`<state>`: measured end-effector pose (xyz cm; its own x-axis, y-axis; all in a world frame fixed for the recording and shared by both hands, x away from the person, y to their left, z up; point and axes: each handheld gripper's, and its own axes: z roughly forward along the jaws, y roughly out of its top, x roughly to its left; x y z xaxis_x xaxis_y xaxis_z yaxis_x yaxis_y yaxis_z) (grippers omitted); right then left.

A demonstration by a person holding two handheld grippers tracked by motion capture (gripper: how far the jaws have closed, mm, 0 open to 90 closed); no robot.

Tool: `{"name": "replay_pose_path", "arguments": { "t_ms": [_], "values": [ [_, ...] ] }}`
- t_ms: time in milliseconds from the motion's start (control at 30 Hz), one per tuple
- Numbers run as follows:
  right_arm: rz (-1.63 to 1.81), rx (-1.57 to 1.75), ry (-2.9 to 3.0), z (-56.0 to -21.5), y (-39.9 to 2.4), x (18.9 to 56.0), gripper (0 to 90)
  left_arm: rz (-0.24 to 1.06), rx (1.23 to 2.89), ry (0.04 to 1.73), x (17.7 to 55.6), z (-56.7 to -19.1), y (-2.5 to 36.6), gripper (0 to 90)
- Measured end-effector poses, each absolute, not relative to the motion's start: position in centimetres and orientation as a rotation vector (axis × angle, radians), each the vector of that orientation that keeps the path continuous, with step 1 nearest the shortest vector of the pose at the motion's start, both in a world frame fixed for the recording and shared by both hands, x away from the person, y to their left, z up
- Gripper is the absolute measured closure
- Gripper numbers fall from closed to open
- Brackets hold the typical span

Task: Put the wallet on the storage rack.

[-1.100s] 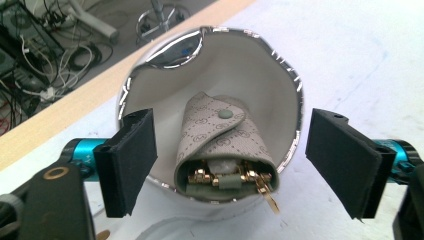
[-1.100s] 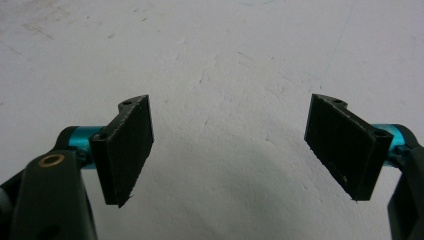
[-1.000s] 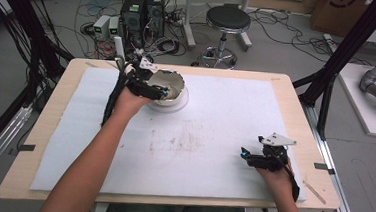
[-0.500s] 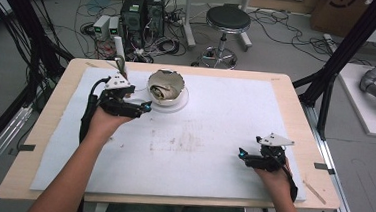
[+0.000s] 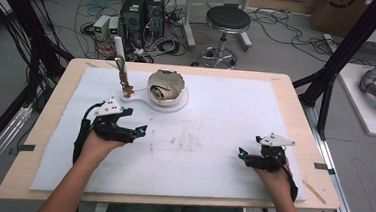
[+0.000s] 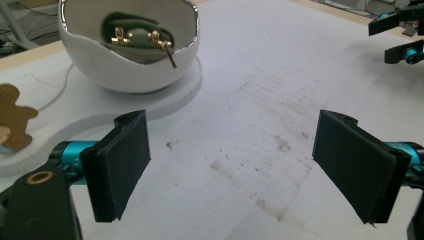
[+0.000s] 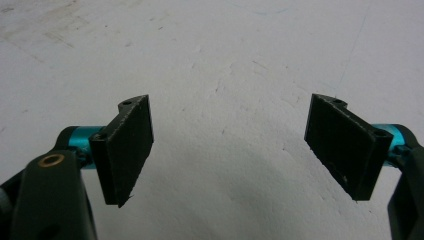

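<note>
A white egg-shaped bowl (image 5: 166,88) with a jagged gold-edged rim stands on a white base plate (image 5: 141,103) at the back of the mat. In the left gripper view the bowl (image 6: 100,65) holds a green piece with gold fittings (image 6: 137,36). My left gripper (image 5: 140,131) rests on the mat, in front and to the left of the bowl, open and with nothing in it (image 6: 235,165). Down at the front right my right gripper (image 5: 243,154) sits on the mat, its jaws wide apart over bare white surface (image 7: 230,150).
A small brown figure (image 5: 126,87) on a thin post stands on the base plate left of the bowl, also seen at the left edge as the brown figure (image 6: 14,119). A white mat (image 5: 210,117) covers the wooden table (image 5: 296,101). A stained patch (image 5: 186,142) marks the mat's middle.
My left gripper has drawn back from the bowl, toward the person and to the left, and now rests open on the mat. The right gripper has stayed put.
</note>
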<state>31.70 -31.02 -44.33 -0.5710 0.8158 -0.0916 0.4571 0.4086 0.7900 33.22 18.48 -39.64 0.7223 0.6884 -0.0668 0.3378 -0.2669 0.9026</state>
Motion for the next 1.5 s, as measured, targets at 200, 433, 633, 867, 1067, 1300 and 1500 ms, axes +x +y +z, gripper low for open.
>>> {"name": "replay_pose_path", "arguments": {
  "t_ms": [200,433,633,867,1067,1300,1500],
  "values": [
    [1.046,1.103,2.186,-44.4,-31.4,31.8,19.9,0.377,1.850,0.804,32.8,-40.8,19.5,15.4],
    [1.051,1.105,2.177,-44.3,-31.6,31.9,19.9,0.400,1.823,0.800,32.7,-41.4,20.3,15.3],
    [1.036,1.100,2.184,-44.3,-31.5,31.9,19.9,0.398,1.825,0.806,32.8,-41.5,20.6,15.4],
    [1.035,1.089,2.180,-44.1,-31.3,31.6,19.9,0.406,1.812,0.817,32.6,-41.5,21.1,15.4],
    [1.033,1.097,2.186,-44.3,-31.3,31.9,19.9,0.397,1.819,0.827,32.7,-41.8,21.4,15.4],
    [1.028,1.105,2.185,-44.4,-31.5,31.9,19.9,0.378,1.843,0.822,32.9,-42.1,21.2,15.4],
    [1.020,1.116,2.186,-44.4,-31.6,31.9,19.9,0.363,1.853,0.830,33.0,-42.3,21.1,15.4]
  ]
}}
